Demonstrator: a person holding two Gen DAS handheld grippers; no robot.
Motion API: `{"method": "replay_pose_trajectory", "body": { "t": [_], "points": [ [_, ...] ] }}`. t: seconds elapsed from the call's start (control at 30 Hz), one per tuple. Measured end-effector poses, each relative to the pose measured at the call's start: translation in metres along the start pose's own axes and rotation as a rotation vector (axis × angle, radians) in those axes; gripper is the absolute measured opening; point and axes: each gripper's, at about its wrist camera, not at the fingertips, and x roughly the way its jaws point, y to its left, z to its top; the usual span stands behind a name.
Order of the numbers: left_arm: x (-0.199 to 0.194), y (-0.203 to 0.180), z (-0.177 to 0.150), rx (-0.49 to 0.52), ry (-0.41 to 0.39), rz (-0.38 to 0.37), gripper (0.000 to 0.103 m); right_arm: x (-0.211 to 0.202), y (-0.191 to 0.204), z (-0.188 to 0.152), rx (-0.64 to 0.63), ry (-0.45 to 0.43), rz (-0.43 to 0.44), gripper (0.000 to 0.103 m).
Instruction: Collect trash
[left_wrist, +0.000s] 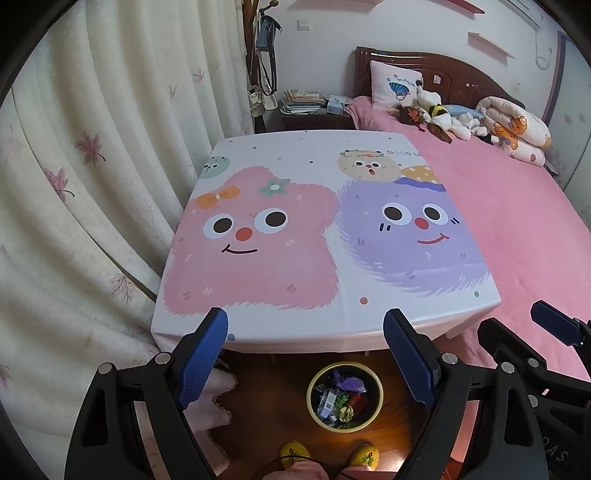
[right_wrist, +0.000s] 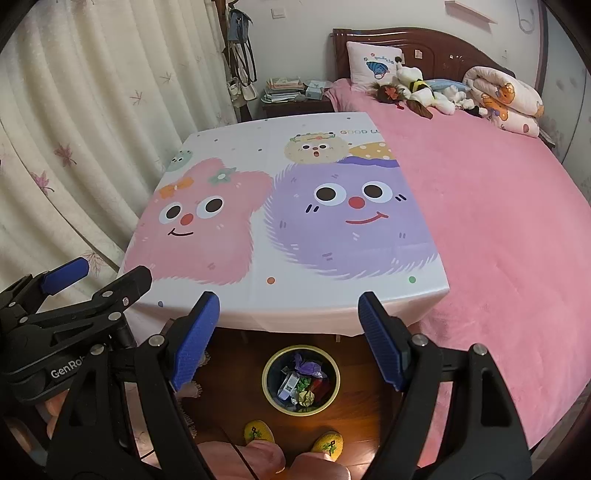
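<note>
A round bin (left_wrist: 376, 406) (right_wrist: 334, 387) with a yellow-green rim stands on the wooden floor in front of the table. Several pieces of trash (left_wrist: 341, 397) (right_wrist: 303, 384) lie inside it: wrappers, a small carton, crumpled paper. My left gripper (left_wrist: 304, 334) hangs open above the table's front edge and the bin, nothing between its blue pads. My right gripper (right_wrist: 288, 317) is open beside it, also holding nothing. The left view shows the right gripper's fingers (left_wrist: 554, 326) at the right edge. The left gripper's blue pads (right_wrist: 64, 275) show at the left of the right view.
A table with a cartoon-monster cloth (left_wrist: 317, 229) (right_wrist: 280, 221) stands ahead. A pink bed (left_wrist: 517, 221) (right_wrist: 498, 221) with plush toys lies to its right, a curtain (left_wrist: 92, 184) to its left, a nightstand (left_wrist: 314, 110) behind. A person's yellow slippers (left_wrist: 328, 454) (right_wrist: 291, 437) stand below the bin.
</note>
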Motion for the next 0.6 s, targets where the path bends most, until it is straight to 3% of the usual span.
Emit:
{"method": "replay_pose_trajectory", "body": {
  "t": [0.6],
  "points": [
    [-0.002,0.003,-0.011,-0.008,0.017,0.015,0.087,0.005,0.009,-0.009,-0.008,0.017,0.012,0.075]
  ]
}}
